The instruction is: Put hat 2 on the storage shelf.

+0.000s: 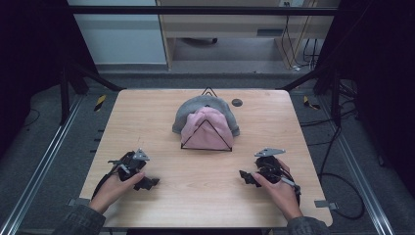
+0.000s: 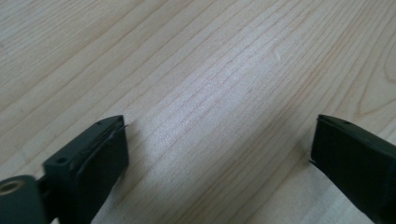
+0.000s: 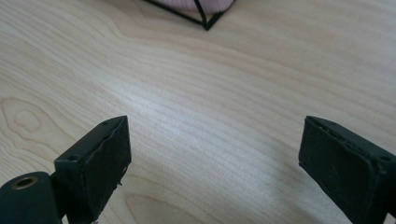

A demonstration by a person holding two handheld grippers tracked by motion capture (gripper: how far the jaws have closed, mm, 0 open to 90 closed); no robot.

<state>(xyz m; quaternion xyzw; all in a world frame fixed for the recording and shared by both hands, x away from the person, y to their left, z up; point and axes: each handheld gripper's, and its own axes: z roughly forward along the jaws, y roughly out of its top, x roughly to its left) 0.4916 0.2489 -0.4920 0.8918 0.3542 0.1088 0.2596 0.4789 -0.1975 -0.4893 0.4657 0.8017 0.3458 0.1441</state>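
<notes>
Two hats, a pink hat (image 1: 207, 128) overlapping a grey hat (image 1: 195, 110), are sitting on a black wire stand (image 1: 206, 147) mid-counter (image 1: 147, 112) in the high view. Along the left gripper (image 2: 219, 140) view, its jaws are spreading over bare wood. Along the right gripper (image 3: 215, 142) view, jaws are gaping likewise, the stand's corner lying well ahead.

Ahead of the right tongs (image 3: 212, 140), the pink hat (image 3: 196, 4) and its black wire stand (image 3: 205, 21) are sliced off by the top edge of the right gripper view, just a corner left. In the high view the grey hat (image 1: 195, 110), well beyond both tongs, sits mostly behind the pink one. Farther back, a small dark disc (image 1: 237, 102) on the desk (image 1: 147, 112) is too tiny to identify.
</notes>
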